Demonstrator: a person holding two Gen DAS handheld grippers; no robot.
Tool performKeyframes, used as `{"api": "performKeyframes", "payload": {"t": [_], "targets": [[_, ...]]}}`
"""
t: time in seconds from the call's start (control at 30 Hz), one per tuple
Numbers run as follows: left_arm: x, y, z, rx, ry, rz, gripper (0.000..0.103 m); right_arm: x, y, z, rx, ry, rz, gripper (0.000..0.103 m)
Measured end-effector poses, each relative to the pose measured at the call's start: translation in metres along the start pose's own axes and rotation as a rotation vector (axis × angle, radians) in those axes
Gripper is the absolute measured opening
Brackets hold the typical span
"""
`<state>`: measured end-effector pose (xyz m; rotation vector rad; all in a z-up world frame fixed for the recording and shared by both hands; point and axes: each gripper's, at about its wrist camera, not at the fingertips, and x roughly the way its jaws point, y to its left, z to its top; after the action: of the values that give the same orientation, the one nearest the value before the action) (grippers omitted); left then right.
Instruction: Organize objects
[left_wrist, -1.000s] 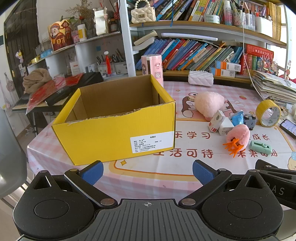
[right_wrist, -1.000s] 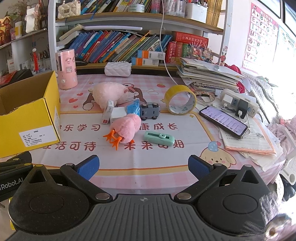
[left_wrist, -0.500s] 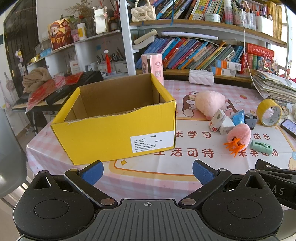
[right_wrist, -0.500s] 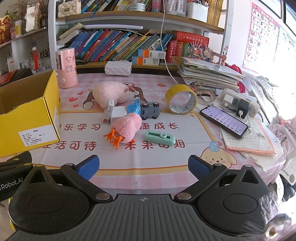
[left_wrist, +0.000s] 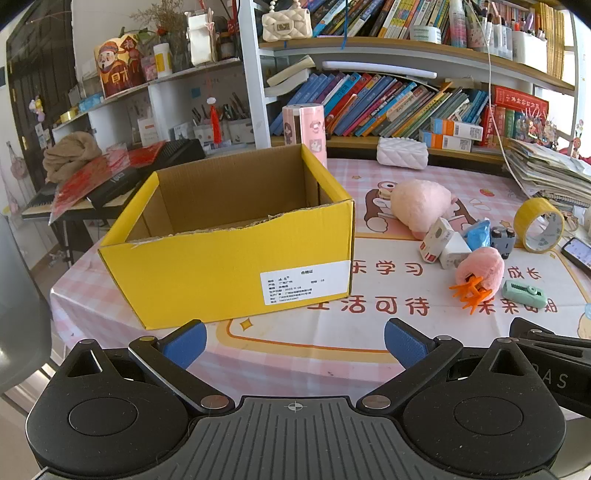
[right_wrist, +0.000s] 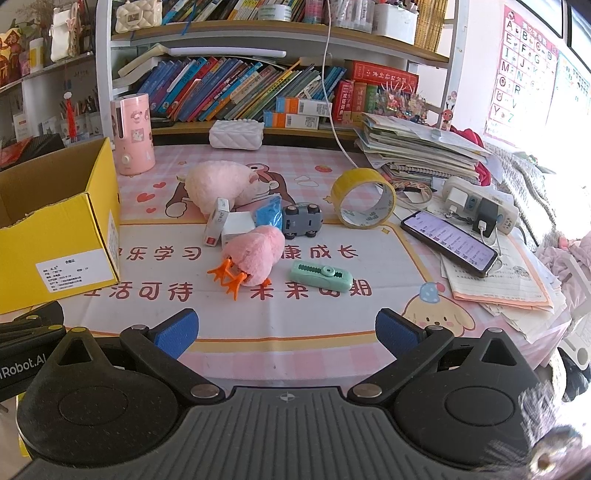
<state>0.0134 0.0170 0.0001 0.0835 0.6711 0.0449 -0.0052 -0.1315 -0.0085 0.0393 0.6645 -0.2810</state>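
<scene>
An open yellow cardboard box (left_wrist: 229, 254) is sitting on the desk (right_wrist: 332, 314). Right of the box, a pink plush chick with orange feet (right_wrist: 255, 254) is lying beside a mint-green plastic cutter (right_wrist: 320, 276). The left tongs (left_wrist: 294, 343) and right tongs (right_wrist: 284, 332) are gaping wide, gripping nothing.

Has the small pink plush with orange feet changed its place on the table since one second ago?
No. In the right wrist view the pink plush lies in the same spot, just left of the green stapler and below the grey toy car.
</scene>
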Motion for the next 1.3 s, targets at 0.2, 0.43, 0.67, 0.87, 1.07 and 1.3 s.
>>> {"api": "performKeyframes", "payload": {"t": [0.2, 0.43, 0.67, 0.87, 1.07, 1.3], "targets": [[0.004, 0.001, 0.002, -0.001, 0.006, -0.003, 0.103, 0.001, 0.0, 0.001, -0.001, 0.001, -0.001, 0.103], [0.007, 0.001, 0.004, 0.0, 0.004, -0.008, 0.103, 0.001, 0.0, 0.001, -0.001, 0.0, -0.001, 0.103], [0.007, 0.001, 0.003, -0.001, 0.008, -0.011, 0.103, 0.001, 0.001, 0.001, -0.002, 0.002, -0.002, 0.103], [0.007, 0.001, 0.003, -0.002, 0.009, -0.012, 0.103, 0.002, -0.002, -0.001, 0.001, 0.007, 0.005, 0.103], [0.007, -0.001, 0.003, -0.007, 0.015, -0.01, 0.103, 0.008, -0.003, 0.004, -0.011, 0.018, 0.007, 0.103], [0.008, -0.007, 0.007, -0.024, 0.007, -0.035, 0.103, 0.011, -0.009, 0.008, -0.013, 0.019, 0.023, 0.103]]}}
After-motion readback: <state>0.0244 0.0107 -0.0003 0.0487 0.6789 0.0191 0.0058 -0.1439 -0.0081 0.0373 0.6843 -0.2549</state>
